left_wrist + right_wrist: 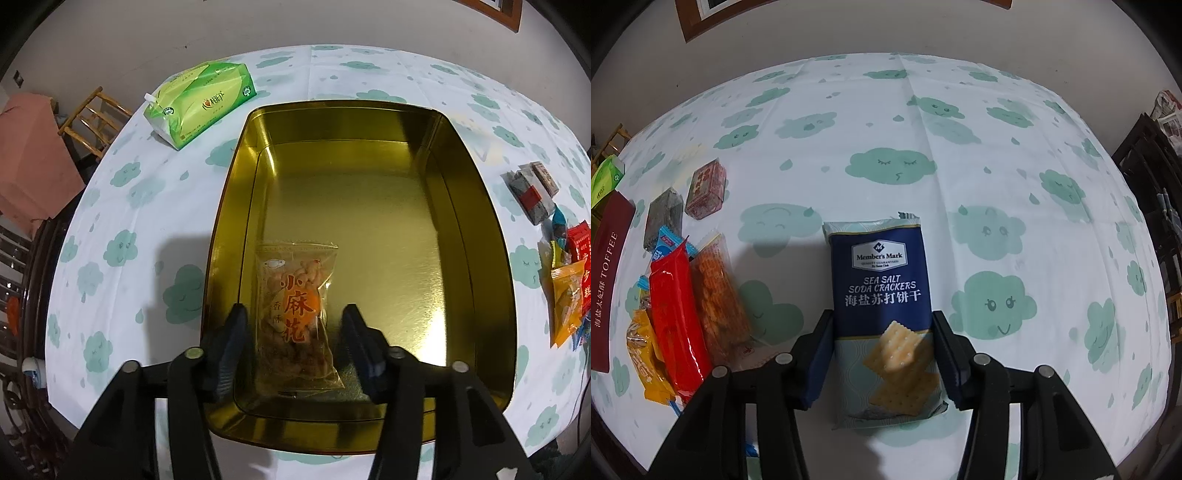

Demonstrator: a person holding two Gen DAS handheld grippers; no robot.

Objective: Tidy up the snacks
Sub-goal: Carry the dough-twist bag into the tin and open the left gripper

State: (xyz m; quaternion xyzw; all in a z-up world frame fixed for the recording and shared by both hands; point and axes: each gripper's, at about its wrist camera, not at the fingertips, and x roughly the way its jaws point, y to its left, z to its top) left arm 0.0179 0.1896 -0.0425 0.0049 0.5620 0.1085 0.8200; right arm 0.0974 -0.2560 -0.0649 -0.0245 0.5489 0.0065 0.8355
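In the left wrist view, a gold tin box [476,206] stands open on the cloud-print tablecloth. A clear packet of fried twists with orange lettering [297,314] lies inside it near the front left. My left gripper [295,328] is open, its fingers on either side of the packet with gaps. In the right wrist view, a blue packet of sea salt soda crackers [886,310] sits between the fingers of my right gripper [884,332], which touch its sides and hold it above the cloth.
A pile of snacks lies left of the right gripper: a red packet [677,317], an orange crisp packet [716,299], a yellow packet [646,354], two small wrapped blocks [705,188]. A dark red tin lid [607,280] and green tissue pack [199,99] lie nearby.
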